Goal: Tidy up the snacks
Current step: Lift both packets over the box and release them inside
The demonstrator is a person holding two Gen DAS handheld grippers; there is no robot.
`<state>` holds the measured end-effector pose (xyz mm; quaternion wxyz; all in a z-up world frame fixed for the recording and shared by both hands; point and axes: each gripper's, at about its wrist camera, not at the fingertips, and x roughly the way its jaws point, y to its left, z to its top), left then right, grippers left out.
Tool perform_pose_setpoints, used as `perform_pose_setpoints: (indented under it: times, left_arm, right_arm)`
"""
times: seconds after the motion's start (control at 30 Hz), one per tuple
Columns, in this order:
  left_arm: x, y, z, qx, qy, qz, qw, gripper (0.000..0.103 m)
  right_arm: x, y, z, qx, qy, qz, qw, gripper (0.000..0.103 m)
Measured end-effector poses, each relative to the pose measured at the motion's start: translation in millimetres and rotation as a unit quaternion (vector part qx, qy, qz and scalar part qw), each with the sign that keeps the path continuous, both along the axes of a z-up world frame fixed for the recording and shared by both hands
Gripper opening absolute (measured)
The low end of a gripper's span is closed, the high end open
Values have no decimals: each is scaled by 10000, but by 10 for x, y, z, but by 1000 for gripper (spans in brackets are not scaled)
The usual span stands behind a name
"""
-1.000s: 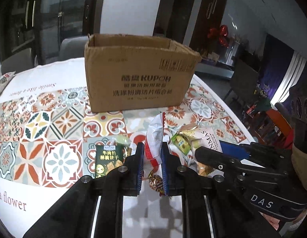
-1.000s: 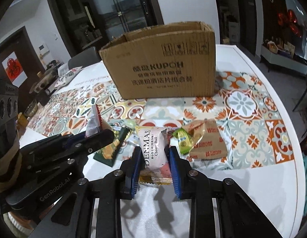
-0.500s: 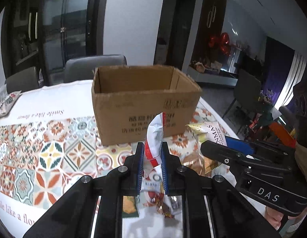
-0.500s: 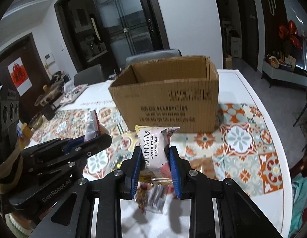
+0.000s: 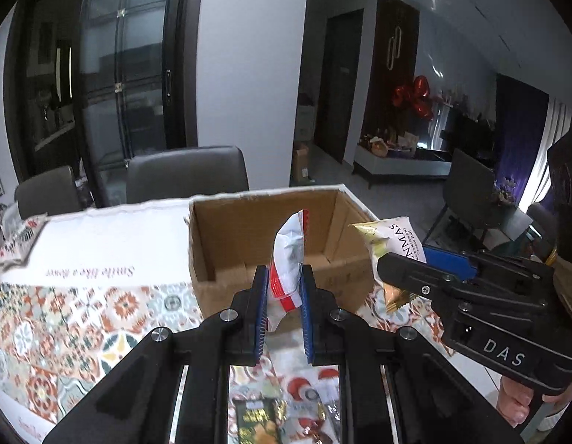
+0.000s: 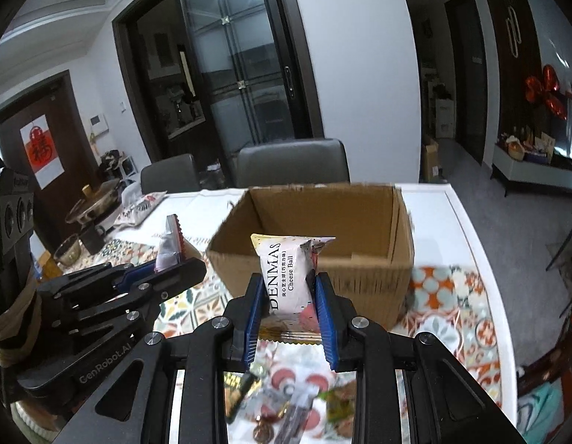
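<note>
My left gripper [image 5: 282, 277] is shut on a red and white snack packet [image 5: 287, 255], held upright in the air in front of the open cardboard box [image 5: 226, 281]. My right gripper [image 6: 288, 285] is shut on a white Denmas cheese ball packet [image 6: 286, 277], also lifted just short of the box [image 6: 359, 281]. In the left wrist view the right gripper [image 5: 404, 270] and its packet [image 5: 393, 240] hang to the right. In the right wrist view the left gripper [image 6: 182, 264] with its packet [image 6: 169, 242] sits to the left. The box's inside shows only bare cardboard.
Several loose snack packets [image 5: 260, 418] lie on the patterned tablecloth [image 5: 82, 314] below the grippers [image 6: 286, 414]. Grey chairs [image 5: 186, 174] stand behind the table. A pot and bowls [image 6: 93, 203] sit on the far left. A hand [image 5: 515, 403] grips the right tool.
Both grippers have risen from the snack pile with their packets and come closer to the box, so its open top and inside now show. The loose snacks have dropped to the bottom edge.
</note>
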<state>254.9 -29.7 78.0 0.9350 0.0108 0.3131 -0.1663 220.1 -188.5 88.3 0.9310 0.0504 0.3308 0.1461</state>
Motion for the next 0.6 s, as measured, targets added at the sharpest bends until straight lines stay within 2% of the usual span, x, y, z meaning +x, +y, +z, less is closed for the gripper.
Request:
perform_pose_setpoints:
  times: [0.27,0.6]
  left_arm:
    - [410,0,110,178,55,61,9998,17]
    - [943,-56,43,191,419,36,9989,17]
  right_arm:
    - [392,12,167,-143,34,42,9999,29]
    - [926,-13,84,-174,542,15,9984,29]
